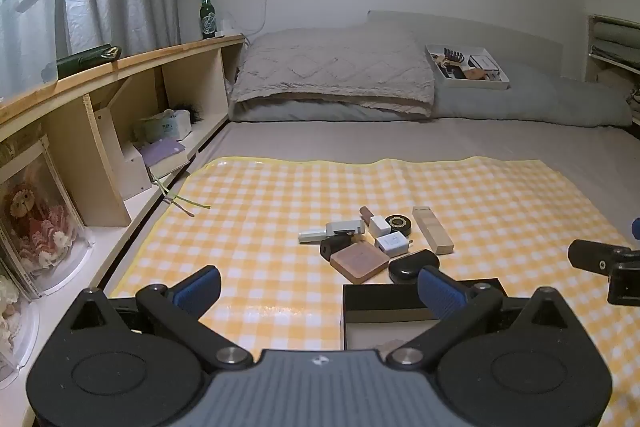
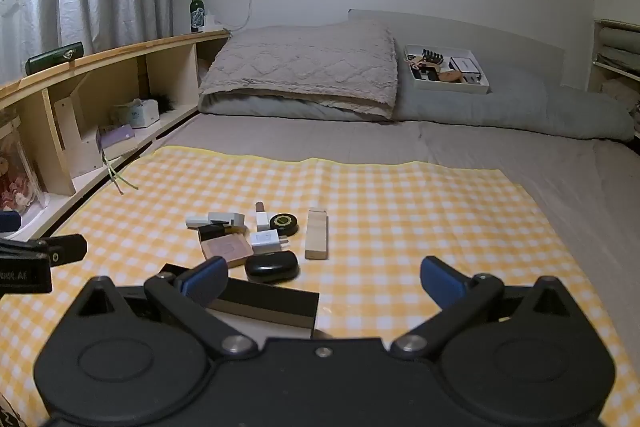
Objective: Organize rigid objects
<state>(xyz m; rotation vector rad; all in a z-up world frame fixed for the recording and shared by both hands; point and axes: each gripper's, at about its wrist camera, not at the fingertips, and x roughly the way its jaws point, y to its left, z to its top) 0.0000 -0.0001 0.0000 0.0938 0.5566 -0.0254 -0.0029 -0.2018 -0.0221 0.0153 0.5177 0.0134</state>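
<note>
Both grippers hover low over the yellow-and-white checked mat [image 1: 256, 211] spread on the grey bed [image 2: 520, 163], and both are empty. The left gripper [image 1: 318, 291] has its blue-padded jaws spread wide, nothing between them. The right gripper [image 2: 322, 281] matches it, jaws wide apart, holding nothing.

Just ahead sits the pile to be sorted, bunched near the middle of the mat. There is a long pale wooden block [image 2: 316, 233] lying flat on the right side of the cluster. Beside it, a round black tin with a gold-patterned lid [image 2: 284, 222]. A white plug adapter [image 2: 267, 239] lies just in front of the tin, and a small white cube with a brown cap [image 2: 262, 217] stands behind it. A square pinkish-tan compact [image 2: 227, 249] lies to the left, with a glossy black oval case [image 2: 272, 265] closest to the grippers. A grey-and-white clip-shaped piece [image 2: 218, 219] sits at the cluster's left end.

Nearest of all, an open black box with a pale inside [image 1: 384, 311] rests on the mat right below the grippers, with the left gripper's right fingertip [image 1: 438, 289] in front of its rim in that view.

Far back, a white tray of odds and ends [image 1: 466, 67] rests on the grey bedding.
</note>
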